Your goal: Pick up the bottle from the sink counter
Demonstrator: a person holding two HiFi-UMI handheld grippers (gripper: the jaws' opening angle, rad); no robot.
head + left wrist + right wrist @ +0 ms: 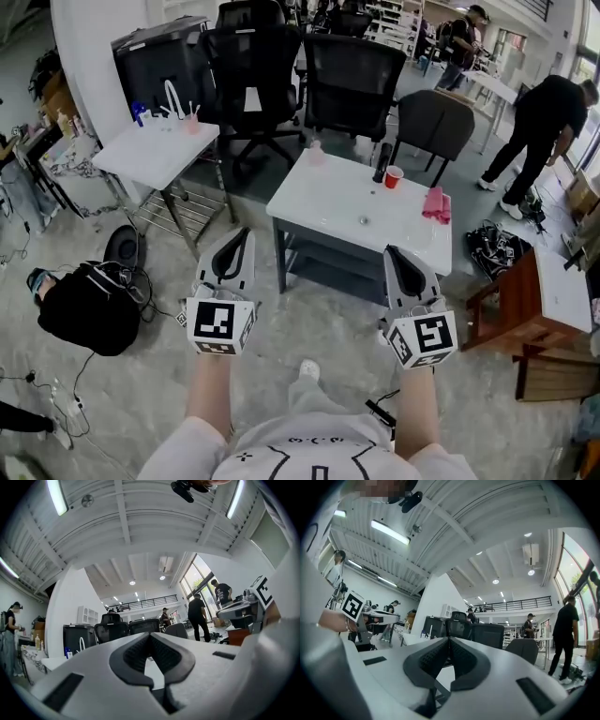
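Observation:
In the head view my left gripper [244,232] and right gripper [391,249] are held side by side above the floor, in front of a white table [328,202]. Both are shut and hold nothing; their tips meet in the left gripper view [150,634] and in the right gripper view [449,639]. A dark bottle [382,161] stands on that table's far side beside a red cup [394,176]. A small clear bottle [316,150] stands at the far left corner. Further left, a white counter [155,155] carries a curved tap [173,97], a blue item [138,112] and a pink cup [191,122].
Black office chairs [352,80] and a grey chair [437,122] stand behind the table. A pink cloth [435,202] lies on its right edge. A black bag [89,305] and cables lie on the floor at left, a wooden chair [534,314] stands at right. People stand far right.

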